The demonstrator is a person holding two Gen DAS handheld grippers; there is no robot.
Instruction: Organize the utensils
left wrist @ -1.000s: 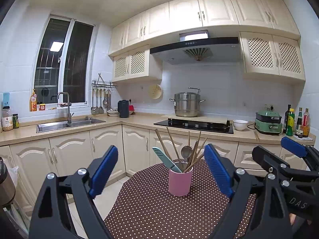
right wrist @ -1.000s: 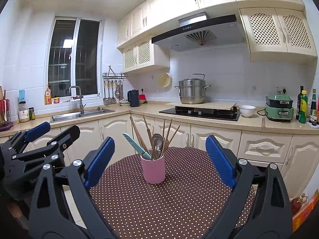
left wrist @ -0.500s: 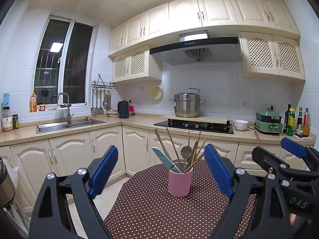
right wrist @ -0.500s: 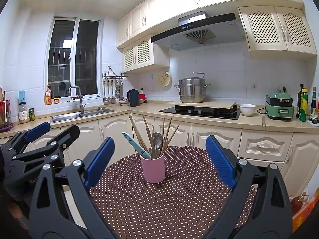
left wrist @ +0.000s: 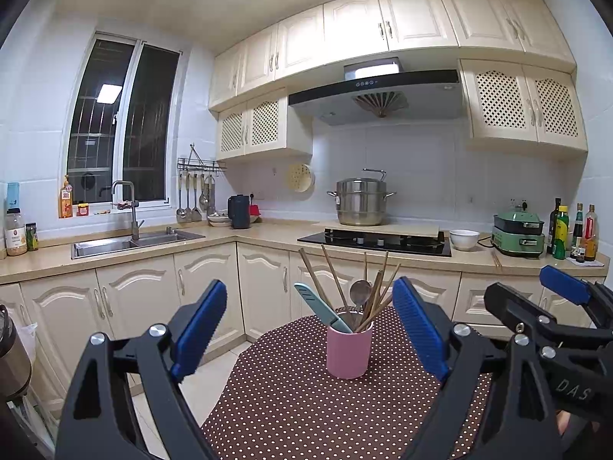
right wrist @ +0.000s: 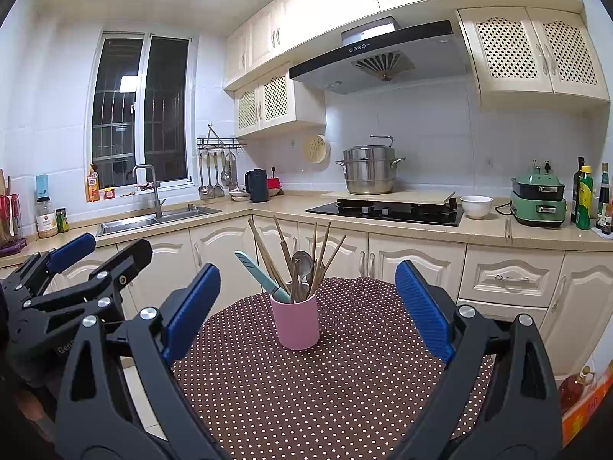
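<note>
A pink cup [left wrist: 349, 352] stands upright on a round table with a brown polka-dot cloth [left wrist: 291, 414]. It holds several wooden chopsticks [left wrist: 377, 291], a metal spoon [left wrist: 360, 290] and a teal-handled knife [left wrist: 317, 304]. My left gripper [left wrist: 310, 326] is open and empty, held back from the cup. In the right wrist view the same cup [right wrist: 294, 321] and cloth [right wrist: 345, 395] show, with my right gripper [right wrist: 308, 306] open and empty, also short of the cup. Each gripper appears at the edge of the other's view.
Kitchen counters run behind the table with a sink [left wrist: 115, 245], a hob [left wrist: 375, 239] with a steel pot [left wrist: 360, 201], a white bowl [left wrist: 464, 238], a green cooker [left wrist: 519, 234] and bottles [left wrist: 571, 232]. Ladles hang on a wall rack [left wrist: 195, 199].
</note>
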